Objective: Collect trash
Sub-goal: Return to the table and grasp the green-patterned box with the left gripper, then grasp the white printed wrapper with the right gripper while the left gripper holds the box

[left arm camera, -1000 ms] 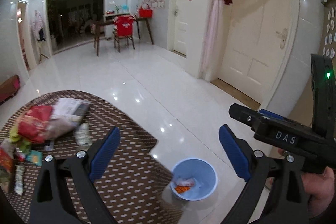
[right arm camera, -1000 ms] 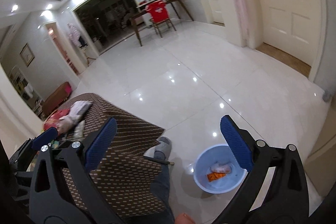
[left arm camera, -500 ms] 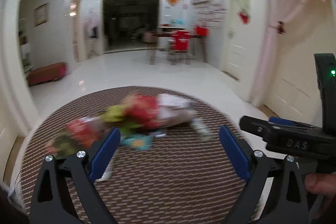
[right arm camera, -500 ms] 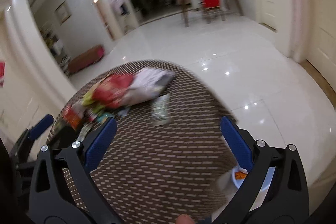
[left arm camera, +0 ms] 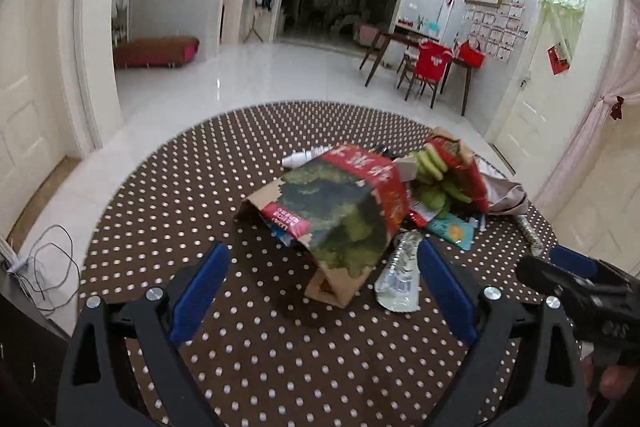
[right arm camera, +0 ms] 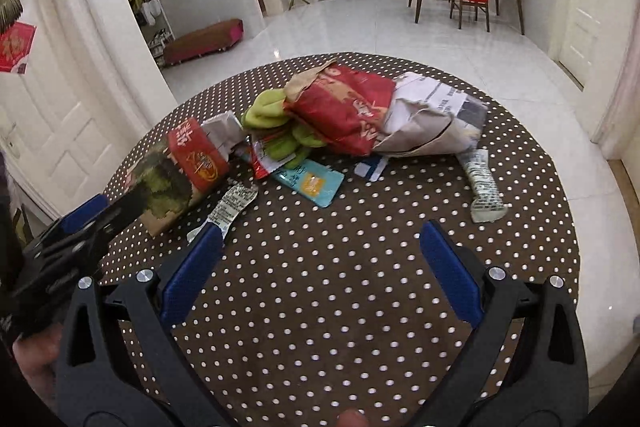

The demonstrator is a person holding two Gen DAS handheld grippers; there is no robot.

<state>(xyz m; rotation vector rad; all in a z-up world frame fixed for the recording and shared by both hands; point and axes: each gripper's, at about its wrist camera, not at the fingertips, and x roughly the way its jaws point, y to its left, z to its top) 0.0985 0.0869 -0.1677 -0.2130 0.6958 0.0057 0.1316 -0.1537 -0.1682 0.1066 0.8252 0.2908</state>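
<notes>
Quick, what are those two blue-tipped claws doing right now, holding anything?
Left gripper: open, holding nothing, hovering over the dotted brown tablecloth just short of the torn green-and-red paper bag.
Right gripper: open, holding nothing.

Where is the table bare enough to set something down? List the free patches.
Free: the near strip of table between the right gripper and the teal packet; the far-left rim beyond the green-and-red box. Crowded: mid-table, around the red bag and silver wrapper.
</notes>
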